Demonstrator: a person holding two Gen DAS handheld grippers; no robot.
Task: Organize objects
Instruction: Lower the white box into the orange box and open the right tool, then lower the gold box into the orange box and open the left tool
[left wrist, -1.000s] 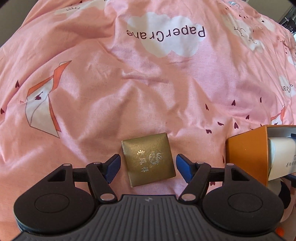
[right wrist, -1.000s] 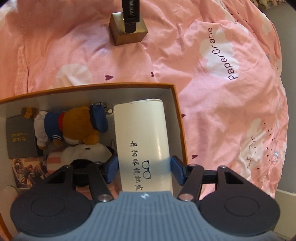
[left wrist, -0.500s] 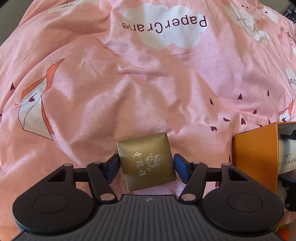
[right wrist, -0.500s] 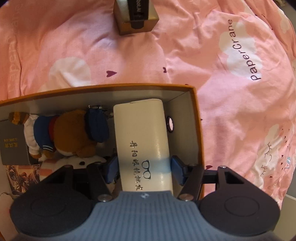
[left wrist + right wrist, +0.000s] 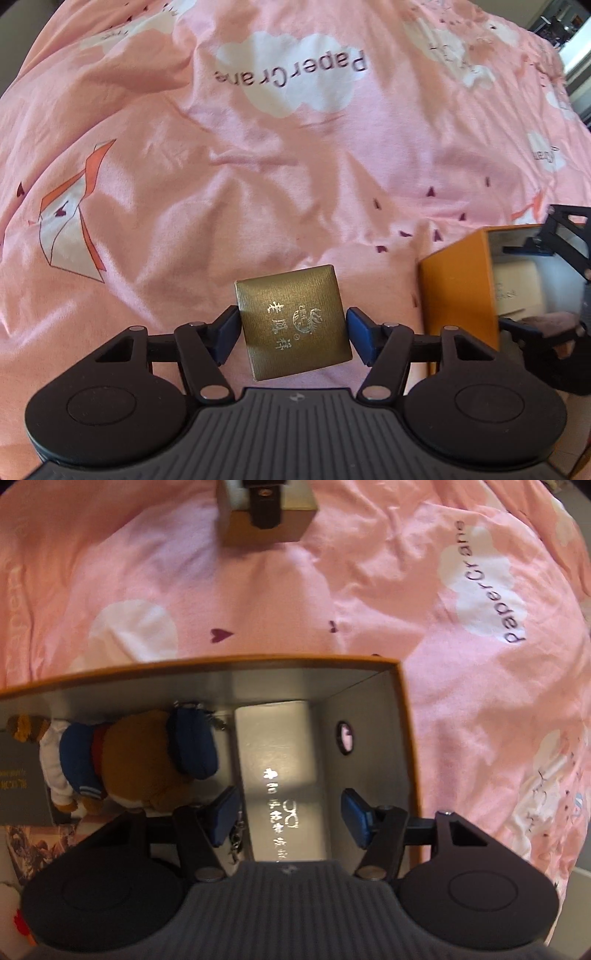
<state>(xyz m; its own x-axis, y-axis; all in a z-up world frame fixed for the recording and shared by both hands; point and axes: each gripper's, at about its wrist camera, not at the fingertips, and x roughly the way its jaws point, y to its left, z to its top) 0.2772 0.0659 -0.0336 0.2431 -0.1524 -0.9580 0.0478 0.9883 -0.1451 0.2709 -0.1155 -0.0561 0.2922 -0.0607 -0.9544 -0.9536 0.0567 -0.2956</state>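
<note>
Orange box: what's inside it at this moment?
Inside the orange box: a white glasses case, a plush bear, a dark card. The right gripper covers whatever lies nearer the camera.

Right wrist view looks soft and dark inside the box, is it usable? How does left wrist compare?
Right wrist view: motion-blurred, the white case lies in shadow inside the orange box, its print flaring as glare; the plush bear is smeared. Left wrist view: brighter, the gold box and its lettering sharp between the left tongs; only the right edge blurs; fisheye curvature in both.

Black claw [image 5: 291, 334] — blue pads [image 5: 227, 332]
</note>
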